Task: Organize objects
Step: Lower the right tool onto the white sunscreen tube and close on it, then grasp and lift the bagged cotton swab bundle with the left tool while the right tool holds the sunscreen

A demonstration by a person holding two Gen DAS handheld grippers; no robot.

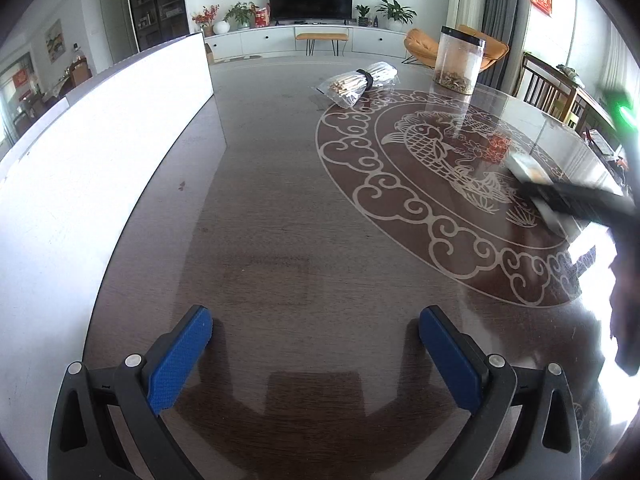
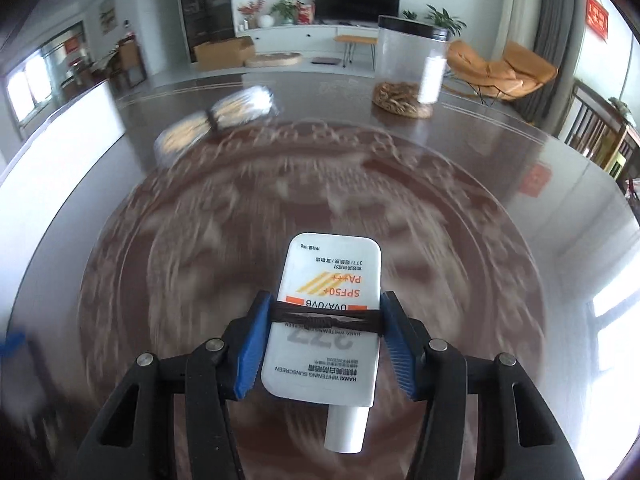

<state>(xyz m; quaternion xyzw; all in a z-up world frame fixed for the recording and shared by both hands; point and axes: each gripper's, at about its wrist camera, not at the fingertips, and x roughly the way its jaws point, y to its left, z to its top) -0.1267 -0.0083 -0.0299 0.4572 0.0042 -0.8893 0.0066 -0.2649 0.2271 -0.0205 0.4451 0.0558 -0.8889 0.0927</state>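
Sunscreen tube [image 2: 326, 320] is the item in hand: it sits clamped between the blue pads of the right claw [image 2: 324, 336], cap toward the camera, held above the desk [image 2: 460, 208] over the round carved pattern. A dark band crosses the tube at the pads. Work from large to small.

1. Desk: pick a bare patch of dark surface for the set-down. The white board [image 1: 100, 152] borders the left side; keep clear of it.
2. Clear jar [image 2: 408, 68]: it stands at the far side with dried material in the bottom. Do not sweep the tube near it; it looks likely to tip.
3. Bagged bundle of sticks [image 2: 224, 120]: it lies left of the jar, well apart from it. Placing the tube near these two would group the items.
4. Left claw [image 1: 316, 332]: spread wide and empty, low over the desk. Hold it back.

The blurred desk suggests fast travel; slow down, then lower the tube flat before releasing.
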